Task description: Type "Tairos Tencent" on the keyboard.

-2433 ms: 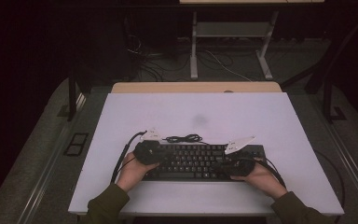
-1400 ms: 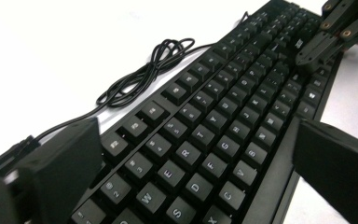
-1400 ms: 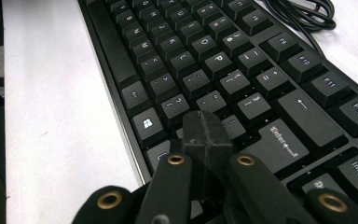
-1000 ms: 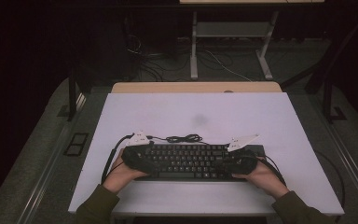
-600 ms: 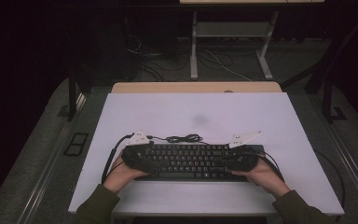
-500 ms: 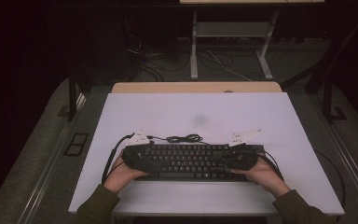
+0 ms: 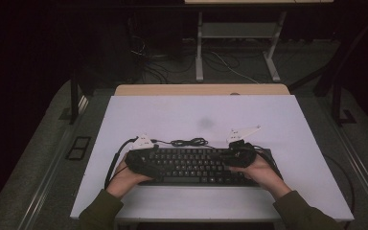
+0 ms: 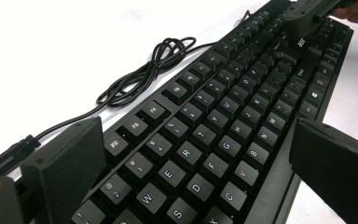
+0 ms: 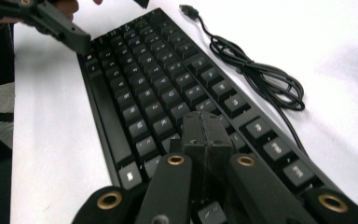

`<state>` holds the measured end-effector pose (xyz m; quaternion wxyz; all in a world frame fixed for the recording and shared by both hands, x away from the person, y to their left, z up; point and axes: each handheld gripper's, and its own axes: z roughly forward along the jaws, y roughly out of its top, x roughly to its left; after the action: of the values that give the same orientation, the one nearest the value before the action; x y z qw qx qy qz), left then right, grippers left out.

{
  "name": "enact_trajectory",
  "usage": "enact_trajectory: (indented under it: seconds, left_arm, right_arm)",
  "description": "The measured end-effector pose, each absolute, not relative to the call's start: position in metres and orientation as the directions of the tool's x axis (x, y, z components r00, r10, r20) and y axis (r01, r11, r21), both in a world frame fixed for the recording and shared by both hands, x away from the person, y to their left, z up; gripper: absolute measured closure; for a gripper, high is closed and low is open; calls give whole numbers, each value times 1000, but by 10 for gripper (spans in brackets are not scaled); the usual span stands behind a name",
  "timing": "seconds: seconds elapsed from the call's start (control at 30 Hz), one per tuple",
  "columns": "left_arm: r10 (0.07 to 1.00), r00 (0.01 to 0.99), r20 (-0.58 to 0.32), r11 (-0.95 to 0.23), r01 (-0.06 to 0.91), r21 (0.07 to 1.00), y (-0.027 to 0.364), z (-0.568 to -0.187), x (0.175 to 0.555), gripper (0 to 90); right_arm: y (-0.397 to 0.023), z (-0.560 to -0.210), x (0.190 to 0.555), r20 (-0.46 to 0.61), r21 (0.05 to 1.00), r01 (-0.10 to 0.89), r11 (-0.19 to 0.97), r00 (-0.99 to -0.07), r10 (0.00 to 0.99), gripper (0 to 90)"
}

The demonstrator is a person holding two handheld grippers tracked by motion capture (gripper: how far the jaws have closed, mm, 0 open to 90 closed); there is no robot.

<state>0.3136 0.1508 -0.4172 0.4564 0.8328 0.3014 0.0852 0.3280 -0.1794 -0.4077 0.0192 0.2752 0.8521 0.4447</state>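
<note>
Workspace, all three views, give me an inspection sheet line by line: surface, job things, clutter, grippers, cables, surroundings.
Surface: white table, bare apart from the job's things.
Job's things: black keyboard flat near the front edge, between the person's hands.
Clutter: nothing seen.
Grippers: left gripper open, jaws straddling the keyboard's end, pads not seen pressing; right gripper shut, jaws together, tip over the keys, nothing between them.
Cables: keyboard cord bunched loosely behind the keyboard, plug lying free on the table; gripper cable looping off the left edge.
Surroundings: dark room, table legs and floor wiring beyond, grey floor either side.
</note>
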Motion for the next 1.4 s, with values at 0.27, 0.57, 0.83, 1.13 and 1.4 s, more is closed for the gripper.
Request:
enact_trajectory:
  seconds: [0.27, 0.57, 0.83, 1.13, 1.4]
  left_arm:
    - [584, 800, -136, -394, 426, 814, 152, -417, 314, 36]
    - [583, 802, -133, -391, 419, 819, 154, -416, 313, 65]
    - [585, 797, -149, -384, 434, 815, 163, -415, 314, 233]
    - [580, 803, -135, -420, 437, 795, 170, -415, 314, 572]
    - [586, 795, -154, -444, 475, 760, 175, -418, 314, 894]
  right_arm:
    - [-172, -406, 333, 198, 788, 444, 426, -839, 507, 530]
    - [-170, -408, 336, 186, 801, 436, 410, -833, 521, 284]
    - [-171, -409, 336, 184, 803, 437, 406, -828, 529, 257]
    - [-170, -409, 335, 178, 806, 436, 399, -823, 539, 240]
    - [-169, -409, 334, 170, 809, 431, 400, -823, 543, 239]
